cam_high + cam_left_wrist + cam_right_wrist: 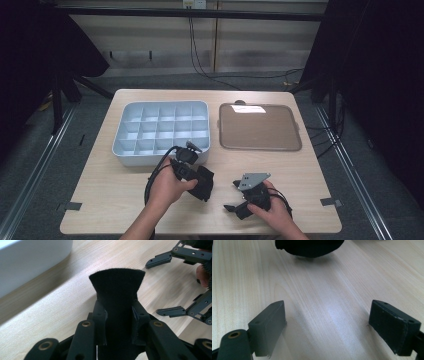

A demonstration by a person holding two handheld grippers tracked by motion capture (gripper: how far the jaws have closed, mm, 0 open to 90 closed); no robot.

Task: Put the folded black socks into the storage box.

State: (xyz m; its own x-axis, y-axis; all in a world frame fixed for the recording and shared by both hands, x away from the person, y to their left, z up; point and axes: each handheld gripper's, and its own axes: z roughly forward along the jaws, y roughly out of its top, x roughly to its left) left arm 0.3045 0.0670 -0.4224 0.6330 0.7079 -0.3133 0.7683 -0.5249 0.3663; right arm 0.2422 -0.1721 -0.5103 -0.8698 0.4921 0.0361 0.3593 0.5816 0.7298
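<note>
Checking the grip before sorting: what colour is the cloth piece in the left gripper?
Black; the cloth piece shows best in the left gripper view.

Left gripper fingers seemingly clamped shut; right gripper fingers spread wide.

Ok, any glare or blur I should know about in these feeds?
High view: a white glare streak on the brown rectangular tray, dark surroundings. Left gripper view: the white plastic divided box is blurred. Right gripper view: soft sheen on the pale wooden table.
</note>
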